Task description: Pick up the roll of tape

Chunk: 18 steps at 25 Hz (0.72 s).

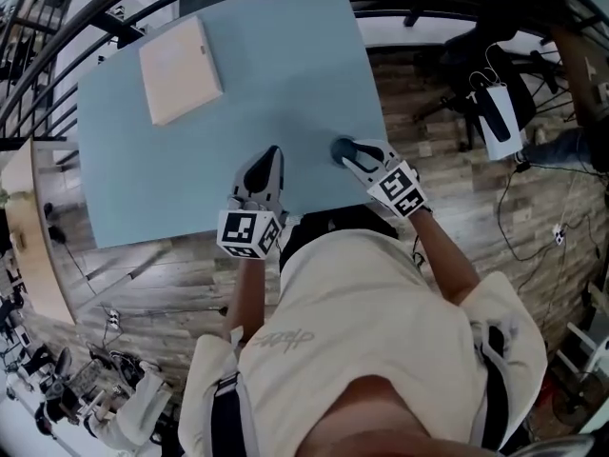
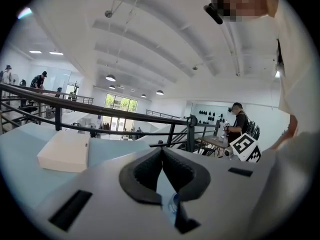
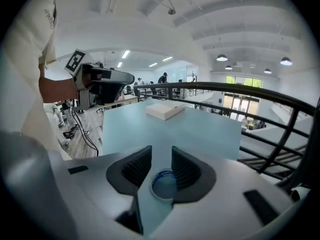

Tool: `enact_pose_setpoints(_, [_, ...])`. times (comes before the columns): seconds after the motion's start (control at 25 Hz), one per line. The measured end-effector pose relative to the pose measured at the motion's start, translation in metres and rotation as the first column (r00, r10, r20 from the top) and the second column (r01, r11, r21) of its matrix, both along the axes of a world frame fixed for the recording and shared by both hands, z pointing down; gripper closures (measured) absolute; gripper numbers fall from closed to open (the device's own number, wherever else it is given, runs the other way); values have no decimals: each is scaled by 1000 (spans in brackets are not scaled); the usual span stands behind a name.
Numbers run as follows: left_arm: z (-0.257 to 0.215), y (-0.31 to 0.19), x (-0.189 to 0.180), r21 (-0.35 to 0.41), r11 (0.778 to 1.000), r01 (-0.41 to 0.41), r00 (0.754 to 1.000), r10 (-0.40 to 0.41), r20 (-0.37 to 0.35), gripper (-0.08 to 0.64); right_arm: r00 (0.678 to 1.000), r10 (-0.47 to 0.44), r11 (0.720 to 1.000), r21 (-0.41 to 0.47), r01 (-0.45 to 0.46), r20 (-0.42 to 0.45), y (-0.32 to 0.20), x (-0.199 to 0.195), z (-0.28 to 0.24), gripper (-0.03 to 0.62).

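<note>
Right gripper (image 3: 161, 152) at the roll of tape (image 3: 164, 185), jaws wide apart.
The tape lies flat on the blue table (image 1: 190, 160), near its edge and between those jaws, not clamped. Left gripper (image 2: 161, 154) nearby, jaws closed together.

Small roll of tape (image 3: 164, 184): whitish ring with a blue rim, open core facing up. Lies flat on the light-blue table (image 3: 175, 126), between the right gripper (image 3: 161, 156) and its spread jaws.
</note>
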<state>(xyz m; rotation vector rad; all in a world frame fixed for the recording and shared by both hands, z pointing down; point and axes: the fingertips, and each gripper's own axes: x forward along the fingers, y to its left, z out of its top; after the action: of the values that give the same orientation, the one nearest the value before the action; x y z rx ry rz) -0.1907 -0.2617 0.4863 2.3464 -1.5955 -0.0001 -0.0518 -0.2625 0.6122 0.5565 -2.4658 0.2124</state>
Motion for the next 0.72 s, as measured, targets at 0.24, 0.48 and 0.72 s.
enact_pose_setpoints(0.24, [11,7,-11,-20,999,25,999,-25,-26,541,997,-43,998,-53,40,-67,5,-12,37,468])
enact_pose_setpoints(0.48, [13,10,-18,-17,999,46,998,-46,-45,541,980,-98,991,-107,80,-175,16,-13,74,462])
enact_pose_setpoints(0.72, [18,16,-25,-26,998,61,997,-62,-52,541,950,-160,984,-118,133,-268,30,-16,105,466])
